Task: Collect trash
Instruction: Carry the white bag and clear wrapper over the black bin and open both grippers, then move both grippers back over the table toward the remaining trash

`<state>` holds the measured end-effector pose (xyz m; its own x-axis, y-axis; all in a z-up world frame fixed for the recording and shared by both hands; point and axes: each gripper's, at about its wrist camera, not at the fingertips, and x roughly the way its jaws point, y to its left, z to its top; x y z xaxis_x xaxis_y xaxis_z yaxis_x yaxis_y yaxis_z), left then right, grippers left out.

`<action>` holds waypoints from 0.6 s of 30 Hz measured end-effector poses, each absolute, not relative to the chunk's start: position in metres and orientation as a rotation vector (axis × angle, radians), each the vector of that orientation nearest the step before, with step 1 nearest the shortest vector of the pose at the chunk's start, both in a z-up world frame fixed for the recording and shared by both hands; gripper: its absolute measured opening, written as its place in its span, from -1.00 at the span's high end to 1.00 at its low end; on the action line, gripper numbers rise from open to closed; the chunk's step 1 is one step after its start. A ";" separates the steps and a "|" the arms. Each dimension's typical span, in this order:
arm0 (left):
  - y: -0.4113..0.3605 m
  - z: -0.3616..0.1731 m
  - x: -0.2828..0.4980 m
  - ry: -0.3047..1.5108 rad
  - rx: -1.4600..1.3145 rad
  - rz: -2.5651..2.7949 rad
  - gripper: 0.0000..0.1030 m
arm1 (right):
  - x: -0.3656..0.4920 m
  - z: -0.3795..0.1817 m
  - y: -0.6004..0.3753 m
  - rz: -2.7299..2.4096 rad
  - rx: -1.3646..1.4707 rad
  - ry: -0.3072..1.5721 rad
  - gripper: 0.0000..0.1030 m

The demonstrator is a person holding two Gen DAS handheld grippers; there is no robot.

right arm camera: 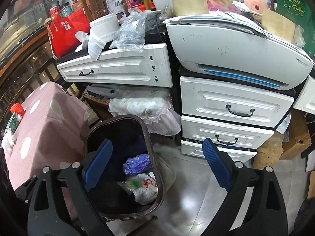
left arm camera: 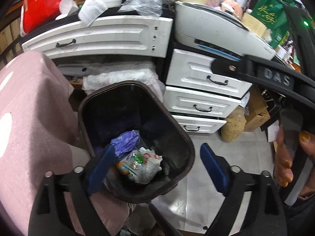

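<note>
Both grippers hang over the dark brown plastic trash bin [left arm camera: 135, 137] standing on the grey tiled floor [left arm camera: 206, 149], between the pink polka-dot tablecloth [left arm camera: 29, 108] and the white 3-drawer cabinet [right arm camera: 232, 118]. The left gripper [left arm camera: 155, 165] has its blue-padded jaws spread wide with nothing between them, and the right gripper [right arm camera: 157, 167] is just as wide and just as empty. Down in the bin lie a crumpled purple plastic bag [left arm camera: 126, 140] and, touching it, a knotted white plastic bag of wrappers [left arm camera: 143, 165]. A white printer [right arm camera: 236, 53] sits on top of the cabinet. On the tablecloth, near its far edge, rest a red brush [right arm camera: 17, 109] and some crumpled white tissue [right arm camera: 8, 139].
</note>
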<state>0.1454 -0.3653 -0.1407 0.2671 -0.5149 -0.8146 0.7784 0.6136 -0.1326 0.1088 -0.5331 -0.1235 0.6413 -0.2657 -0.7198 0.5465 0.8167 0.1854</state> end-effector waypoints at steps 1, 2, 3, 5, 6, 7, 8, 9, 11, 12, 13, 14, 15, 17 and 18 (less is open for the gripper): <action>-0.366 -0.140 0.143 0.948 0.328 -0.900 -0.75 | 0.109 -0.122 -0.533 -0.477 0.409 0.738 -0.79; -0.366 -0.139 0.141 0.943 0.333 -0.906 -0.77 | 0.108 -0.121 -0.533 -0.474 0.407 0.733 -0.80; -0.366 -0.138 0.140 0.939 0.337 -0.910 -0.79 | 0.108 -0.120 -0.533 -0.474 0.405 0.730 -0.81; -0.364 -0.134 0.136 0.927 0.336 -0.915 -0.80 | 0.107 -0.117 -0.531 -0.469 0.401 0.722 -0.83; -0.361 -0.130 0.134 0.919 0.332 -0.919 -0.81 | 0.107 -0.115 -0.530 -0.465 0.399 0.718 -0.84; -0.359 -0.127 0.133 0.912 0.327 -0.921 -0.81 | 0.106 -0.113 -0.529 -0.461 0.396 0.713 -0.84; -0.356 -0.124 0.132 0.904 0.322 -0.921 -0.82 | 0.106 -0.111 -0.528 -0.457 0.391 0.705 -0.85; -0.352 -0.121 0.130 0.896 0.316 -0.921 -0.83 | 0.106 -0.108 -0.526 -0.453 0.386 0.697 -0.85; -0.344 -0.112 0.127 0.879 0.303 -0.921 -0.83 | 0.106 -0.102 -0.521 -0.438 0.378 0.679 -0.85; -0.339 -0.107 0.126 0.870 0.299 -0.923 -0.84 | 0.107 -0.099 -0.519 -0.429 0.374 0.671 -0.85; -0.333 -0.101 0.124 0.850 0.295 -0.922 -0.84 | 0.107 -0.094 -0.515 -0.417 0.367 0.657 -0.86; -0.329 -0.097 0.122 0.834 0.296 -0.917 -0.86 | 0.107 -0.090 -0.511 -0.406 0.360 0.645 -0.87; -0.323 -0.090 0.120 0.808 0.299 -0.909 -0.87 | 0.108 -0.086 -0.507 -0.394 0.353 0.635 -0.88; -0.314 -0.080 0.115 0.766 0.306 -0.895 -0.89 | 0.110 -0.078 -0.497 -0.369 0.334 0.618 -0.89; -0.310 -0.075 0.114 0.744 0.308 -0.888 -0.89 | 0.111 -0.075 -0.493 -0.360 0.327 0.614 -0.89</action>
<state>0.1136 -0.3099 -0.0751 0.4056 -0.5881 -0.6997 0.7914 0.6090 -0.0530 0.1115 -0.4930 -0.0751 0.7591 -0.2294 -0.6093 0.4200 0.8876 0.1890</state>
